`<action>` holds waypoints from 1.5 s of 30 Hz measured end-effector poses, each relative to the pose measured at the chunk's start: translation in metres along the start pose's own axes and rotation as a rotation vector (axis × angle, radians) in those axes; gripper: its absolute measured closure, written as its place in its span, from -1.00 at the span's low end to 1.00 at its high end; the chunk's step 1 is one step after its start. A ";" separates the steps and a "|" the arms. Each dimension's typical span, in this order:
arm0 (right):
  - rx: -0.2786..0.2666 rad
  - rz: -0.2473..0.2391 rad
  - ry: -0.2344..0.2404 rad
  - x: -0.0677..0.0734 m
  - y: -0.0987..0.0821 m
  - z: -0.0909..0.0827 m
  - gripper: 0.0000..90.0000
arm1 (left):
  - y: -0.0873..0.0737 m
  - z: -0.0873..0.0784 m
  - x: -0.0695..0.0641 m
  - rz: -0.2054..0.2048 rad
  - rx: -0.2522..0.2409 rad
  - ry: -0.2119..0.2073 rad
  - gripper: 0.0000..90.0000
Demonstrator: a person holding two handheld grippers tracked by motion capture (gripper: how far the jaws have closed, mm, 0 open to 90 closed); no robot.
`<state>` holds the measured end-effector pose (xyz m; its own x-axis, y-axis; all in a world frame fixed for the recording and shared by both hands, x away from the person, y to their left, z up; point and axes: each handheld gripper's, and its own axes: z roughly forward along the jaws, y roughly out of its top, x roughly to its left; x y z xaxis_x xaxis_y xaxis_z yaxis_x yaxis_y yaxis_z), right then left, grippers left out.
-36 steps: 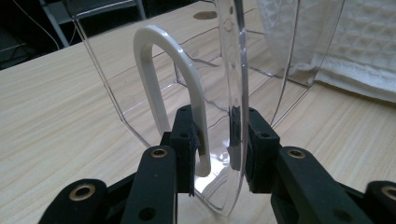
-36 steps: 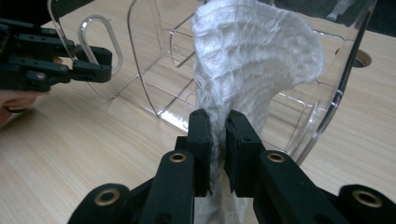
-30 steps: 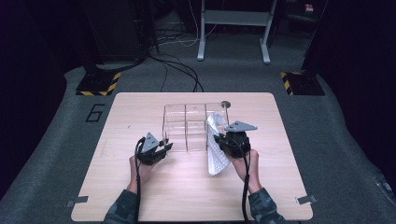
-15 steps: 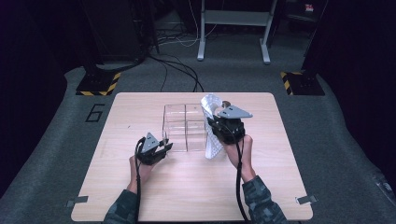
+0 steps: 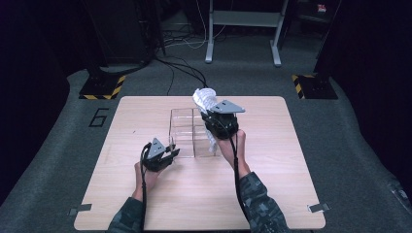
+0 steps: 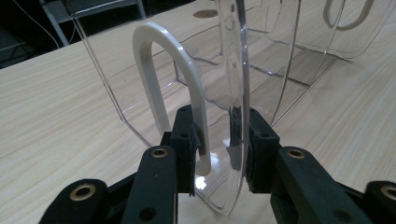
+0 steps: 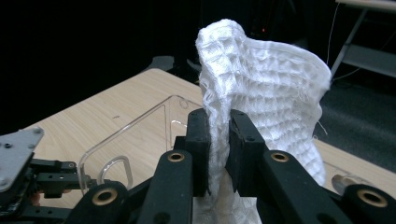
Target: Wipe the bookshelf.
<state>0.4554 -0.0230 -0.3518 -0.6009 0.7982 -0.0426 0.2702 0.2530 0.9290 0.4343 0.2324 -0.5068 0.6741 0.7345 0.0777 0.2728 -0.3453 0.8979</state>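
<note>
A white waffle-weave cloth (image 7: 261,98) hangs pinched between the closed jaws of the right gripper (image 5: 219,121) above the clear plastic bin (image 5: 187,131) on the wooden table (image 5: 272,194), while the left gripper (image 6: 219,140) clamps the bin's near wall beside its white handle (image 6: 168,79).

Dark room, grey carpet (image 5: 359,145), hazard-striped stand bases (image 5: 99,90), metal desk frame (image 5: 243,29)
</note>
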 end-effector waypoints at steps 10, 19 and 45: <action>0.166 0.025 -0.045 0.007 -0.023 0.041 0.76 | 0.000 0.000 0.000 0.004 -0.001 0.003 0.56; 0.232 -0.013 -0.042 0.018 -0.049 0.051 0.77 | 0.000 0.000 0.000 0.004 -0.001 0.004 0.56; 0.396 0.002 0.054 0.032 -0.118 0.053 0.77 | 0.000 0.000 0.000 0.005 0.001 0.002 0.56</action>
<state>0.4438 0.0017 -0.4822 -0.6357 0.7719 -0.0114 0.5346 0.4509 0.7148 0.4347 0.2326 -0.5068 0.6738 0.7343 0.0828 0.2704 -0.3493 0.8972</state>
